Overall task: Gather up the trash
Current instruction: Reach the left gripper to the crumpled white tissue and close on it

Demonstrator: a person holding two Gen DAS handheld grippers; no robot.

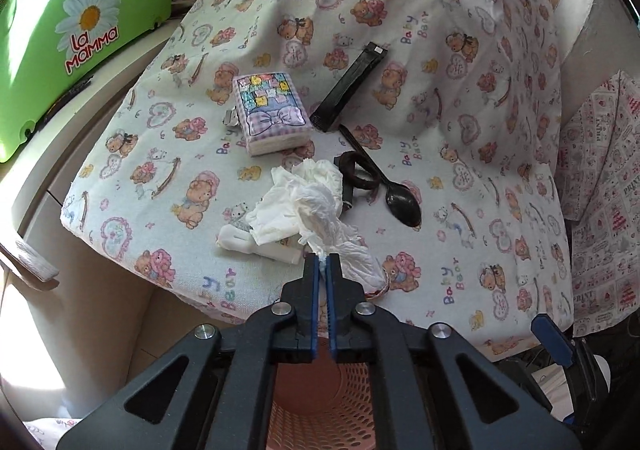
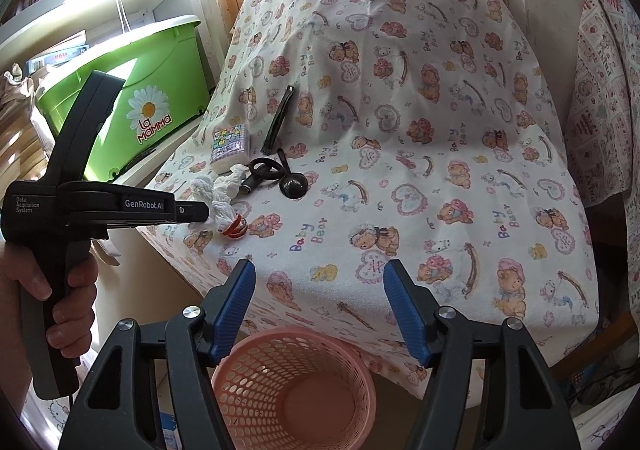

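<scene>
A crumpled white tissue (image 1: 316,201) lies near the front edge of a table covered by a bear-print cloth (image 1: 460,177). My left gripper (image 1: 323,264) is shut on the near end of this tissue; in the right wrist view the tissue (image 2: 218,195) hangs from its tip (image 2: 206,211). A small red-and-white wrapper (image 2: 235,230) lies by the tissue. My right gripper (image 2: 320,278) is open and empty, held above a pink perforated basket (image 2: 296,382) on the floor below the table edge. The basket also shows under the left gripper (image 1: 316,402).
On the cloth lie a tissue pack (image 1: 272,113), a long black case (image 1: 348,85), a black spoon (image 1: 400,197), a dark ring-shaped piece (image 1: 356,173) and a folded white paper (image 1: 256,246). A green "la Mamma" tub (image 1: 80,21) stands at the left.
</scene>
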